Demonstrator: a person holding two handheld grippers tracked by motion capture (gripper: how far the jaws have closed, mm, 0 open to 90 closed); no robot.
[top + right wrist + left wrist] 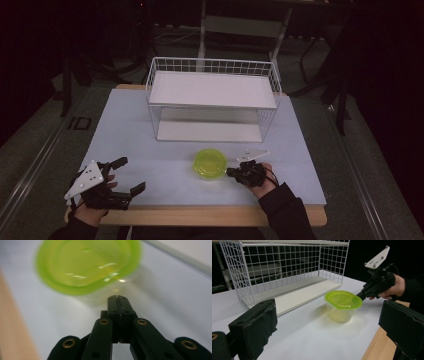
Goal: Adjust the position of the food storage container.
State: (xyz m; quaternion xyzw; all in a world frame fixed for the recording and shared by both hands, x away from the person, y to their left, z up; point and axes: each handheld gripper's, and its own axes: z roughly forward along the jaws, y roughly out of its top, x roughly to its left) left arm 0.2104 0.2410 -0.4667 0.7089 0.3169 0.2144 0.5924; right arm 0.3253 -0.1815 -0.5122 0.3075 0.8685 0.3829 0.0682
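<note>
A clear tub with a lime-green lid (210,163) stands on the pale table in front of the wire rack. My right gripper (231,172) is just to its right, jaws shut with nothing between them. In the right gripper view the closed tips (117,298) sit right at the tub's side wall, under the blurred lid (87,267); I cannot tell if they touch. The left gripper view has the tub (343,303) ahead, with the right gripper (361,295) at the lid's rim. My left gripper (129,175) rests open near the front left corner, its pads (254,332) wide apart.
A white wire rack (212,97) with an upper and a lower shelf stands at the back middle of the table (125,130). The wooden front edge (200,216) runs below both hands. Dark floor and chair legs lie beyond.
</note>
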